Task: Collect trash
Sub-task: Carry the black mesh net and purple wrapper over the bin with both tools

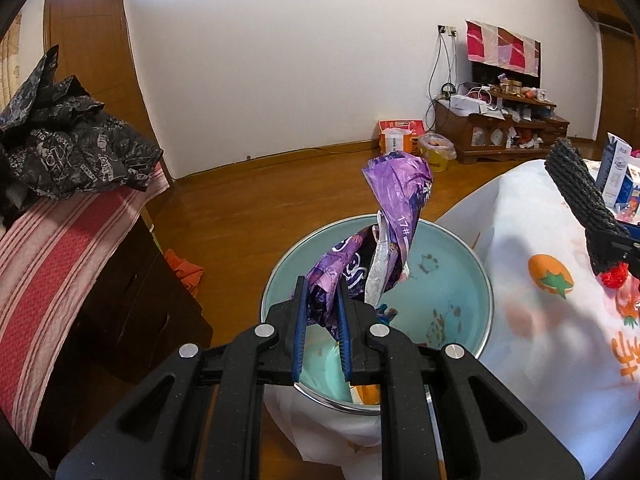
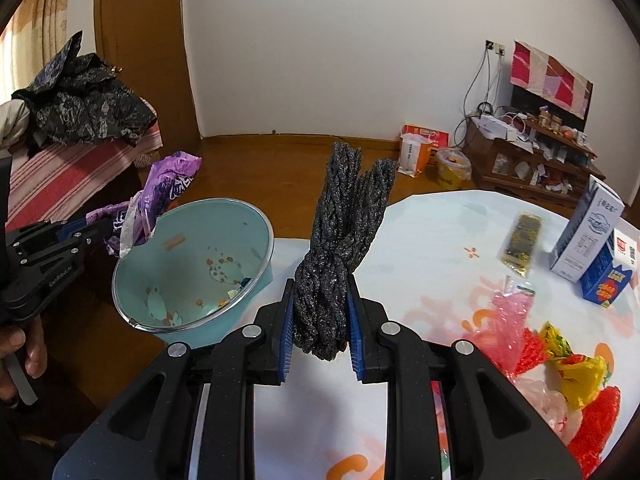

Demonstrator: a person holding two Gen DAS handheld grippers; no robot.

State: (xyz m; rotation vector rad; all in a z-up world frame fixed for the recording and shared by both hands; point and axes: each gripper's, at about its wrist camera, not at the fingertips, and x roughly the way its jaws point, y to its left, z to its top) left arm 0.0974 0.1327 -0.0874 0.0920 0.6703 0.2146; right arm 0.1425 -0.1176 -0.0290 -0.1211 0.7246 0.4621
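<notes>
So my left gripper point(image 1: 322, 308) is pinching a purple wrapper point(image 1: 394, 220) right over the bin point(image 2: 192, 264), and my right gripper point(image 2: 320, 320) is clamped on a dark knitted rag point(image 2: 340, 248). Barely started I'd say: the bin only has scraps, and a gold packet point(image 2: 520, 244), cartons point(image 2: 588, 236) and bright wrappers point(image 2: 560, 356) sit around 3 o'clock on the table point(image 2: 420, 240).

Clothed table point(image 2: 420, 240) bears basin point(image 2: 256, 280), cartons point(image 2: 584, 236), wrappers point(image 2: 560, 360).
</notes>
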